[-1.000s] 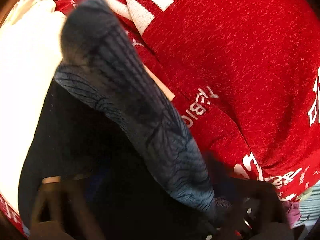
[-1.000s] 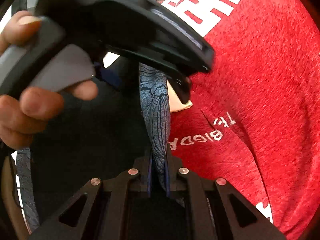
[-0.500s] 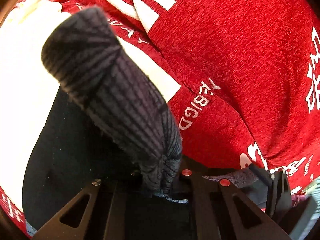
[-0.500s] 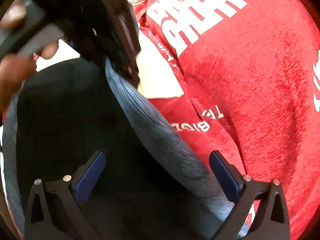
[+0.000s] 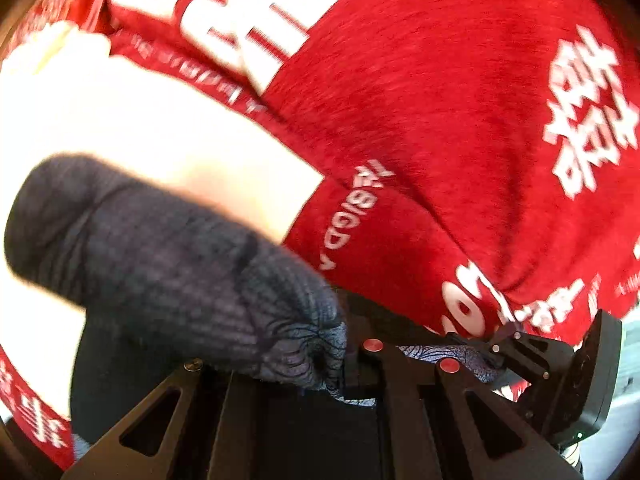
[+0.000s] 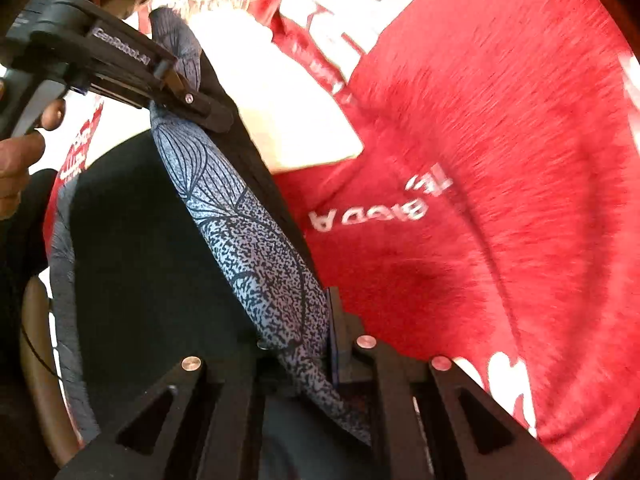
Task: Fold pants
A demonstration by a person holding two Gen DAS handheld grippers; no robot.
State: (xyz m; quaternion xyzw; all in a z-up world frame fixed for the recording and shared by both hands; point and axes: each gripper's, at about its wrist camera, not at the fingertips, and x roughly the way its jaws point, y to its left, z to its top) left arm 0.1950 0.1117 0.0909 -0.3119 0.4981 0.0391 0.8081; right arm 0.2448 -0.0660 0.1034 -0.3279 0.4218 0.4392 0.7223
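Observation:
The pants [image 6: 248,232] are blue-grey with a dark leaf print and a black inner side. In the right wrist view a taut band of them runs from my right gripper [image 6: 320,354], shut on it, up to my left gripper [image 6: 188,100], which clamps the other end. In the left wrist view my left gripper [image 5: 340,364] is shut on a bunched fold of the pants [image 5: 180,264] that bulges up to the left. My right gripper [image 5: 516,340] shows at the lower right, holding the same band.
A red cloth [image 6: 500,160] with white lettering covers the surface under the pants, also in the left wrist view [image 5: 440,100]. A pale bare patch [image 5: 140,120] lies at the left. The person's hand [image 6: 20,148] holds the left gripper's handle.
My right gripper, open half a second ago, has shut on the pants band again. The two grippers have moved apart and the band is stretched longer between them.

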